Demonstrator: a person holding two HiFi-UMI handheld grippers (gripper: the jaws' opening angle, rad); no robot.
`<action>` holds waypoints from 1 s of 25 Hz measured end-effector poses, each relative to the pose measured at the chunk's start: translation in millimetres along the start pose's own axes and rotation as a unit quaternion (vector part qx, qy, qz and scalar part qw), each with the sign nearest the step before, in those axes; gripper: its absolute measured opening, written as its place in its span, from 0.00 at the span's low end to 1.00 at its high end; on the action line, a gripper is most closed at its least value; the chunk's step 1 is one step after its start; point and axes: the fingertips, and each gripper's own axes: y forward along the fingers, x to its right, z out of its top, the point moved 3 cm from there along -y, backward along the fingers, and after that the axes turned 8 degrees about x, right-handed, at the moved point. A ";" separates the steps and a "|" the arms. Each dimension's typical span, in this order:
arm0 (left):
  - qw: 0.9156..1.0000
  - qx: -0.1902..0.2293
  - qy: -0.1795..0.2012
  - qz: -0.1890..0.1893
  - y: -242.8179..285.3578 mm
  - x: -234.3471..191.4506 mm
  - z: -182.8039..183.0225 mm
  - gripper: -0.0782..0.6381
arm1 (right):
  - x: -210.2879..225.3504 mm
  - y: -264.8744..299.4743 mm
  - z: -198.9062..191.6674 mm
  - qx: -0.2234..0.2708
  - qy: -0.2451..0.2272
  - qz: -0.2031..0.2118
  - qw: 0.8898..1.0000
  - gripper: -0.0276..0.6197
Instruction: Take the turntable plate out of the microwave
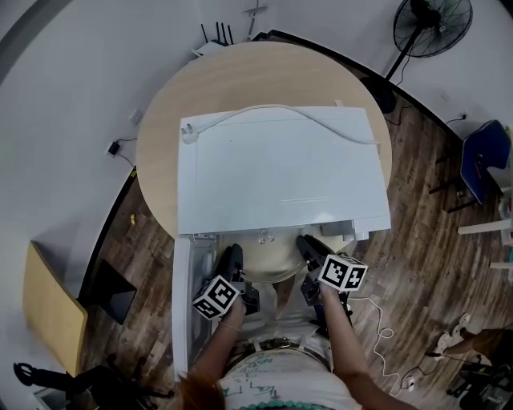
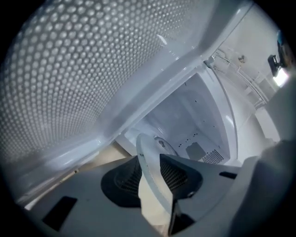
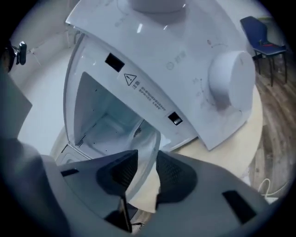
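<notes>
The white microwave [image 1: 280, 168] stands on a round wooden table, its door [image 1: 183, 304] swung open to the left. The clear glass turntable plate [image 1: 272, 260] hangs at the mouth of the cavity, held from both sides. My left gripper [image 1: 234, 258] is shut on the plate's left rim, which stands edge-on between the pads in the left gripper view [image 2: 155, 185]. My right gripper [image 1: 307, 247] is shut on the right rim [image 3: 147, 143]. Behind the plate the white cavity [image 3: 101, 115] is open.
The perforated door panel [image 2: 69, 69] is close on the left gripper's left side. The control panel's knob [image 3: 231, 81] is to the right of the right gripper. A white cable [image 1: 280, 112] lies on the microwave's top. A fan [image 1: 433, 24] and a blue chair [image 1: 485, 156] stand on the floor.
</notes>
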 end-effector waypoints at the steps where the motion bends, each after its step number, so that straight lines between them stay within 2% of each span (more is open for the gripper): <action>1: 1.000 -0.001 0.001 -0.002 -1.8 0.2 -0.7 0.29 | -0.5 -2.4 -0.7 0.003 0.000 -0.002 1.000 0.22; 10: 1.000 0.004 0.012 -0.018 -19.9 10.1 -0.2 0.29 | -9.7 -25.0 0.2 0.027 0.001 0.005 1.000 0.22; 17: 0.999 0.031 0.008 -0.018 -37.1 25.3 -7.8 0.29 | -11.2 -41.5 5.4 0.024 -0.003 0.025 0.999 0.22; 25: 0.997 0.068 0.028 -0.014 -73.6 49.5 -16.2 0.29 | -16.1 -72.5 10.7 0.014 -0.009 0.057 0.998 0.22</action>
